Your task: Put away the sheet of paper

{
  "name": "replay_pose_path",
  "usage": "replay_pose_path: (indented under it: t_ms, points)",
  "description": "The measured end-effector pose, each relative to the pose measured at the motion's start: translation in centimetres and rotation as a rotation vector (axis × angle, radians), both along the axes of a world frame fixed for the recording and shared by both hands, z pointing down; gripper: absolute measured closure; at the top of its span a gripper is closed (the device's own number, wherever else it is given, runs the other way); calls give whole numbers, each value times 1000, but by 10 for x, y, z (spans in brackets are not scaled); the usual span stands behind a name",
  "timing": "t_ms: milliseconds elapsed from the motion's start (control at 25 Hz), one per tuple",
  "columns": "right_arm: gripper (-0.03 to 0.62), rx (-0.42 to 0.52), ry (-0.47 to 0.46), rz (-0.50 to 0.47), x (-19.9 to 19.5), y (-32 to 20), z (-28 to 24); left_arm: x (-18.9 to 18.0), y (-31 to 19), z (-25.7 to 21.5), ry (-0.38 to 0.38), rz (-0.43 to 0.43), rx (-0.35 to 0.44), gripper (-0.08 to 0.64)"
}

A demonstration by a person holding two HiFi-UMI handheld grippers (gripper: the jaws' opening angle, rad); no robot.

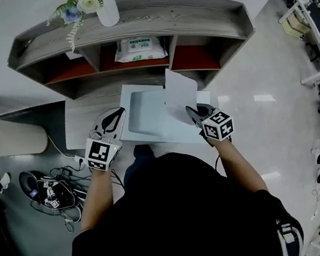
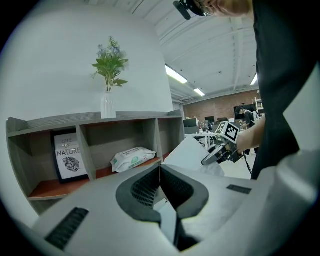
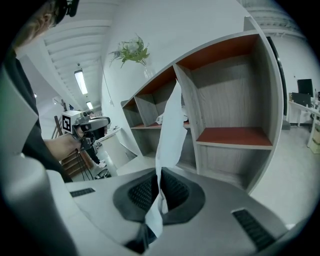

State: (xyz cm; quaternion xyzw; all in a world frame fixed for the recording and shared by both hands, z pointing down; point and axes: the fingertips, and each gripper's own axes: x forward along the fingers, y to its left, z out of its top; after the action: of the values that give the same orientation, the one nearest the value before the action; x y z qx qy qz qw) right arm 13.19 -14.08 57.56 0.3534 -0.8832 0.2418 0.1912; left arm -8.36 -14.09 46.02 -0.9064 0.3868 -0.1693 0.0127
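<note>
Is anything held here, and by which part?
Right gripper pinches the sheet of paper by its bottom edge; left gripper clamps the white folder at its edge.

Room bright, light soft and even. Long ceiling lamps (image 2: 175, 75) glow white right of shelf (image 2: 125, 117) in left gripper view. Shiny floor (image 1: 263, 97) right of shelf shows pale glare spots. Grey shadow below shelf. All pictures bent round; gripper views have black corners. Shelf sharp, nearest parts a bit blurry.
</note>
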Motion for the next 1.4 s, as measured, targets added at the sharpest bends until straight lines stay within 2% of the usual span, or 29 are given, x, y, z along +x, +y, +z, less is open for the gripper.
replay_pose_path:
  t_ms: [440,920,1400]
  points:
    - [578,-66,5,0,-13,-2,21,-10,-15,10,-10,19,-21,540]
    - [578,-175,-9,-7,-30,2,66,-26,-18,27,-15,-3,-57,538]
    - [578,-250,-17,6,-29,-2,96,-32,-23,32,-18,-10,-77,539]
